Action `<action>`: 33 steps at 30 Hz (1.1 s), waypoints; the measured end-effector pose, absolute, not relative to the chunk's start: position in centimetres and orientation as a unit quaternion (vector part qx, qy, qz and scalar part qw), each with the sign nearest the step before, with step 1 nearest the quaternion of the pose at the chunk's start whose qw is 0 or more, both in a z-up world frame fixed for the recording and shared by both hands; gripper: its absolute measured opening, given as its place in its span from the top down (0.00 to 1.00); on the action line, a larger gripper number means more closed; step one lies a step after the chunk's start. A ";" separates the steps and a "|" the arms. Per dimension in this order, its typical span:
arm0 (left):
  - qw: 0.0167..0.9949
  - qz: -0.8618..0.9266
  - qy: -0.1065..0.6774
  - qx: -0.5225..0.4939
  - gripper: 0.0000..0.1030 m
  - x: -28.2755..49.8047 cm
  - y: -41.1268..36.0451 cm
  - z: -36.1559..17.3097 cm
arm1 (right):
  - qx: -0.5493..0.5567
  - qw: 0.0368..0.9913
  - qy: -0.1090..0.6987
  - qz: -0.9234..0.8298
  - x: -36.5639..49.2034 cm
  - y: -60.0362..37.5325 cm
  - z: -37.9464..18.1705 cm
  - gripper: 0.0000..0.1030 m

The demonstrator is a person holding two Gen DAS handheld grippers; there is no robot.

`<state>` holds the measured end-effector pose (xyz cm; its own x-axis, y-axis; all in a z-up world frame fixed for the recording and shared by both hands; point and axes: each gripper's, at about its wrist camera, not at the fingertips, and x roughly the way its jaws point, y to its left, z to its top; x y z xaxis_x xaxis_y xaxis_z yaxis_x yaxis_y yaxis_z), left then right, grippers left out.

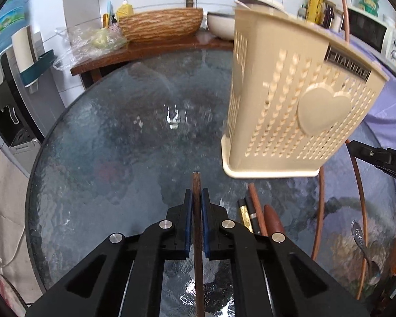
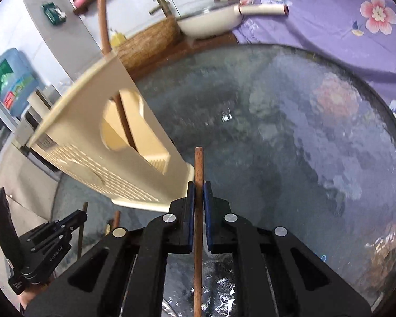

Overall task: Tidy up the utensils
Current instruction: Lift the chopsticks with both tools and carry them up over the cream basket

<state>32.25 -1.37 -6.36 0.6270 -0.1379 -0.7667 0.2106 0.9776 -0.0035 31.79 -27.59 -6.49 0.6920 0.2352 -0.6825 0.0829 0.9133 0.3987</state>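
Note:
In the left wrist view my left gripper [image 1: 197, 198] is shut on a dark brown chopstick [image 1: 196, 182], low over the glass table. Right of it lie loose chopsticks [image 1: 250, 214] and a metal spoon [image 1: 361, 243]. The beige perforated utensil holder [image 1: 290, 105] stands tilted at upper right, with my right gripper [image 1: 377, 155] beside it at the frame edge. In the right wrist view my right gripper [image 2: 198, 192] is shut on a brown chopstick [image 2: 198, 163] next to the holder [image 2: 74, 137], which has one chopstick [image 2: 124, 121] standing in it. The left gripper [image 2: 79, 215] shows at lower left.
The round glass table [image 1: 92, 158] fills both views. Behind it stands a wooden counter [image 1: 134, 52] with a woven-look basin [image 1: 161, 23], a white pan [image 2: 211, 23] and plastic bags. A water dispenser [image 1: 2, 92] is at left. A purple flowered cloth [image 2: 343, 26] and a microwave [image 1: 377, 37] are at right.

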 end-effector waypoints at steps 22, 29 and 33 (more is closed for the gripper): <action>0.944 -0.130 0.303 -0.008 0.94 28.1 -0.3 1.1 | 0.168 0.953 0.248 0.048 27.7 -28.3 1.3 0.93; 0.951 -0.128 0.281 -0.019 0.94 27.1 0.3 2.3 | 0.153 0.962 0.218 0.056 26.1 -28.2 3.3 0.93; 0.954 -0.132 0.267 -0.024 0.94 26.4 0.5 3.1 | 0.147 0.965 0.209 0.064 25.3 -28.1 4.0 0.93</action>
<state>26.43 0.55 3.13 0.8224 -0.2658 -0.5030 0.2397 0.9637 -0.1175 25.29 -28.13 4.03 0.9044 0.1858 -0.3842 -0.0630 0.9485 0.3103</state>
